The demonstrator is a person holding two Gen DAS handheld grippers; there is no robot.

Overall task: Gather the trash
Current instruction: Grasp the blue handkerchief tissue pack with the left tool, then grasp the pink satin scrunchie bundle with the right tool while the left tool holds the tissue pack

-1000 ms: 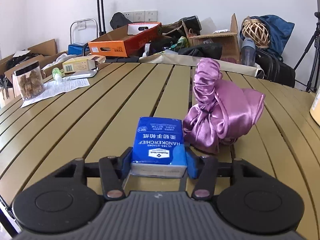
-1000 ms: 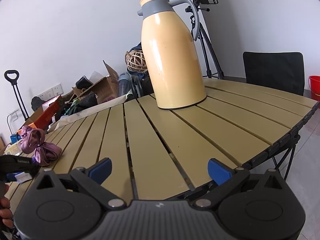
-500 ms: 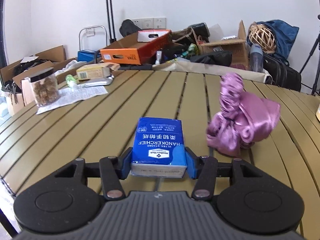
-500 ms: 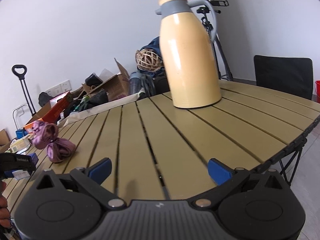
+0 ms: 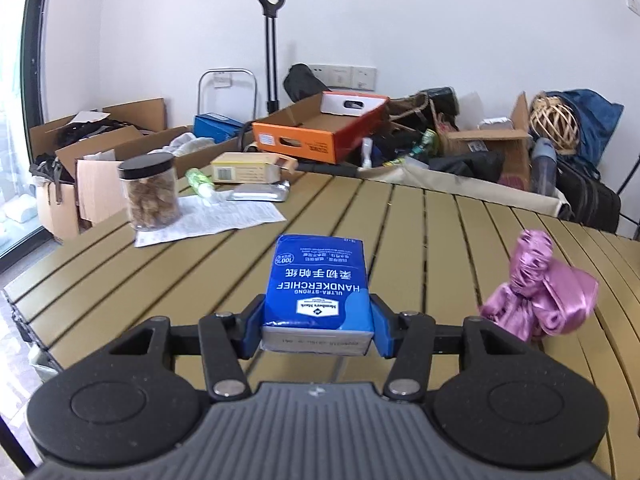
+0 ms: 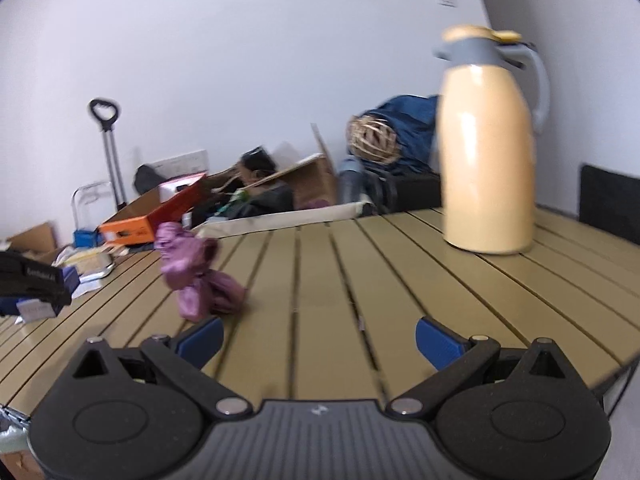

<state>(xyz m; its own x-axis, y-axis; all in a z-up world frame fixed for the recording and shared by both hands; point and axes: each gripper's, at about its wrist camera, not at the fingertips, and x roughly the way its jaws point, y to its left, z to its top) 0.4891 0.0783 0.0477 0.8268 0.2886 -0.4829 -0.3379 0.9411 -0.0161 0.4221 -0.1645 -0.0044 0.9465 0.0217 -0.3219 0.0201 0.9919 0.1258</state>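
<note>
Handkerchief pack [image 5: 318, 292], clamped in left gripper [image 5: 318, 326], is swinging leftward from purple cloth [image 5: 540, 292]; right gripper [image 6: 318, 338] is hanging apart, empty.

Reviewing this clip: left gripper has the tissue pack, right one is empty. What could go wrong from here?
1. The left gripper pinches only the near end of the tissue pack; most of it sticks out forward, so a quick swing might twist it loose.
2. The open right gripper sits near the purple cloth; it may snag or drag it.

Thermos [image 6: 489, 144] on slatted table [image 6: 320, 272] (upright).
</note>
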